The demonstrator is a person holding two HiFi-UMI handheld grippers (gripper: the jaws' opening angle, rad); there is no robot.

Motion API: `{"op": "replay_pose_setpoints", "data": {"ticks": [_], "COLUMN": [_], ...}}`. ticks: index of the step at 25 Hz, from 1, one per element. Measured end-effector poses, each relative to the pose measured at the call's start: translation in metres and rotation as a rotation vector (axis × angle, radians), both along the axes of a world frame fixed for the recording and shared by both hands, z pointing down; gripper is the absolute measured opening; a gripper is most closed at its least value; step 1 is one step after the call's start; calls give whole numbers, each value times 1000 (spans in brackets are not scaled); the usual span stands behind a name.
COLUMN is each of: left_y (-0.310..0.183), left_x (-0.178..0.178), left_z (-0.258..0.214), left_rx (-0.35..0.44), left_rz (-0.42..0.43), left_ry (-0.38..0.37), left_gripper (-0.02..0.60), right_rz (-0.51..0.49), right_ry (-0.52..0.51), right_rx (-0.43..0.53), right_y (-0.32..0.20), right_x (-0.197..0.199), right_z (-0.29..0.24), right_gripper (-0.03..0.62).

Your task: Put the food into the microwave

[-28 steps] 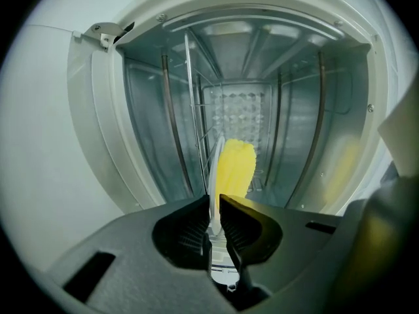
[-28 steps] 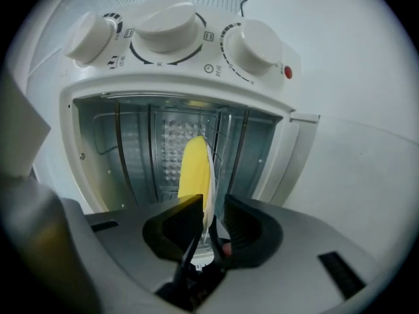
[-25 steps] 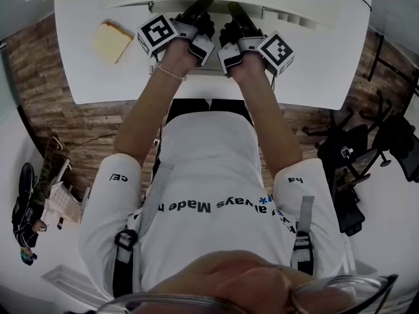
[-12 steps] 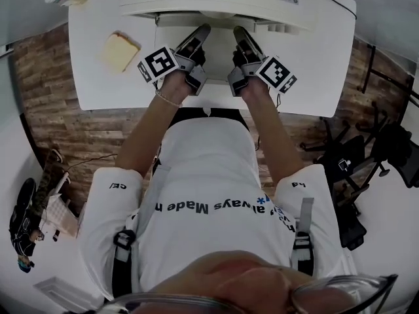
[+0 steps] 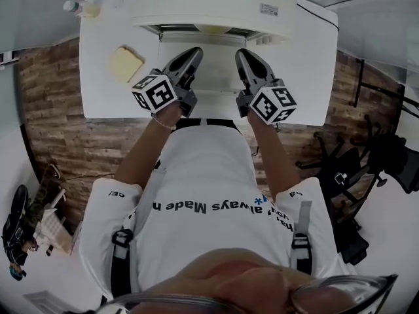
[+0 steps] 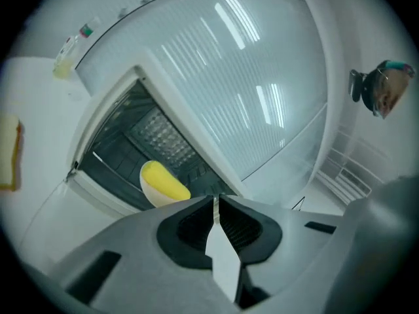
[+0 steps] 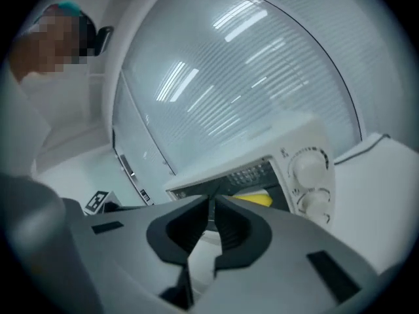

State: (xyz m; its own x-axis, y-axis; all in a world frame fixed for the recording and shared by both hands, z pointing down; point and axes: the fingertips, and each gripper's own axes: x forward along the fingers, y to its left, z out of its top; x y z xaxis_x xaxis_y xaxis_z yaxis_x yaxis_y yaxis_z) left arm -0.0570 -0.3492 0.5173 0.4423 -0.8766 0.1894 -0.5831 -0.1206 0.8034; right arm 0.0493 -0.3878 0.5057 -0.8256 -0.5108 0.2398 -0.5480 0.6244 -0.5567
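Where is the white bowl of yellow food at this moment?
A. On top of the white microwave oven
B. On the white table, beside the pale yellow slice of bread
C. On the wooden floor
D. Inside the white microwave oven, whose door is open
D: the white bowl of yellow food sits in the dark chamber of the white microwave oven, seen through its open front in both gripper views.

The microwave (image 5: pixel 216 5) stands at the back of your table (image 5: pixel 105 84), the bowl of food (image 6: pixel 149 190) inside it. A sponge (image 5: pixel 126 63) lies to its left, a bottle (image 5: pixel 82 8) behind that.
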Motion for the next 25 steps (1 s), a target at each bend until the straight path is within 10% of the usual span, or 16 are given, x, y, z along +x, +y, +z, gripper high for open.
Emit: {"op": "replay_pose_setpoints", "data": {"ticks": [10, 16, 25], "left_y": [22, 27, 36], "left_x": [11, 9, -10], "left_z": [-69, -117, -163], "left_rx": [167, 296, 368], "left_rz": [49, 33, -62], "left_ry": [-225, -452, -567], "left_gripper": [23, 21, 21], "right_rz": [-96, -124, -96], "right_ry": [134, 141, 169], "right_rx": [334, 414, 510], "right_y": [25, 34, 44], "right_x": [-5, -4, 5], "right_z": [-88, -123, -168], "right_gripper": [28, 28, 28]}}
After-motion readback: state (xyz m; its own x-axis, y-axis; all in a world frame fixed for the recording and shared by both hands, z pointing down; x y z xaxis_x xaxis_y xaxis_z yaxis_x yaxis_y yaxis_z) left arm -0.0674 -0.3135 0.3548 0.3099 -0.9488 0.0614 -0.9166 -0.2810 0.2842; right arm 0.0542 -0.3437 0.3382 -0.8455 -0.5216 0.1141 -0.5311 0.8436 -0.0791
